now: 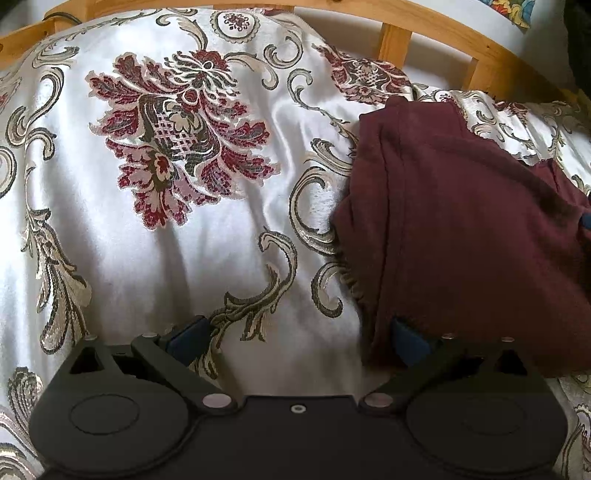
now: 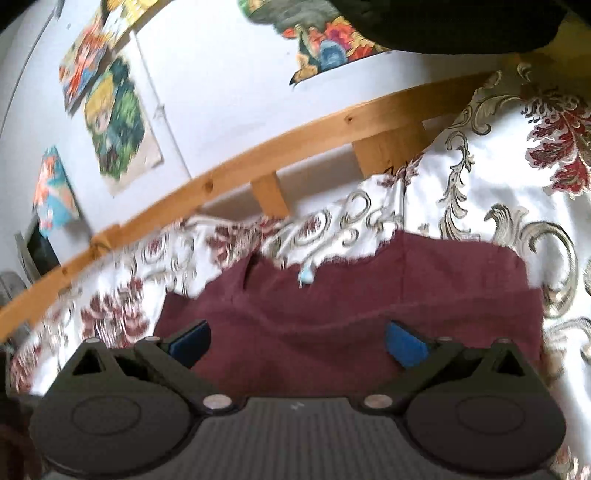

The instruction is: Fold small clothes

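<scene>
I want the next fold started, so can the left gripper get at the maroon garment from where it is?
Probably yes: the left gripper is open, and the maroon garment already lies over its right finger, with nothing between.

Soft daylight fills both views, bright on the satin bedspread (image 1: 155,258), which shines in pale patches between shallow fold shadows. The left wrist view is sharp at centre; its wooden rail (image 1: 443,22) bows with fisheye distortion, and the corners darken. The right wrist view is smeared by motion blur, worst along the left, where the posters (image 2: 110,122) and the bedspread's pattern streak. The maroon cloth (image 2: 351,295) reads dark and flat.
</scene>
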The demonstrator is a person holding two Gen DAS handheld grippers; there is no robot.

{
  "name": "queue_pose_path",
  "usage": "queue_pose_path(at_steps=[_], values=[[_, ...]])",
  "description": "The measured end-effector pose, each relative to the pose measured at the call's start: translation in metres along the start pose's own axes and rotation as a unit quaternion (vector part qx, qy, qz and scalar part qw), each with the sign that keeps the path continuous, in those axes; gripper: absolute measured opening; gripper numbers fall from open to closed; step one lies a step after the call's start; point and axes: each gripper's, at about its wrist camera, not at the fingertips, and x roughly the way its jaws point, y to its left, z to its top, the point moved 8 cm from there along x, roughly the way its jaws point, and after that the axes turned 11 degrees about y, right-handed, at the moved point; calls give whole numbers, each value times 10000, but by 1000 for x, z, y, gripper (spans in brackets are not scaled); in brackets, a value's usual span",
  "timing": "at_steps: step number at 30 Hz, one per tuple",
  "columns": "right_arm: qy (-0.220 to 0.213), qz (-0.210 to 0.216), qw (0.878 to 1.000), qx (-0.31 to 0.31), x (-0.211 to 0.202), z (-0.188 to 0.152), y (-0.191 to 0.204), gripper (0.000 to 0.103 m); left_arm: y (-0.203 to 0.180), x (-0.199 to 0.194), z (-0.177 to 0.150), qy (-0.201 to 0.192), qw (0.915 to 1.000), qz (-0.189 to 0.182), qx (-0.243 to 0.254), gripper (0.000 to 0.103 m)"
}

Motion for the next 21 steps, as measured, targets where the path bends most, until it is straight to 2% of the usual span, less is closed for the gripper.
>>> queue_pose_path(at_steps=[3,6,10,17,21], values=[[-35,-139,9997,208,-3,-1,-10,103,0,0,1,88,9999,40,-73,102],[65,-746,9968,279,-5,-7,-17,103,-1,0,1,113,9998,66,-117,102],[369,-1314,9904,210,-9,-23,-18,103,0,0,2,154,9998,3,-118,102],[520,-2158,9726,-694,-23,-54,20,103,2,1,4,192,9997,-122,-32,102],[456,-2372,9681,-666,-34,-69,39,103,3,0,3,162,9997,-179,-6,102]])
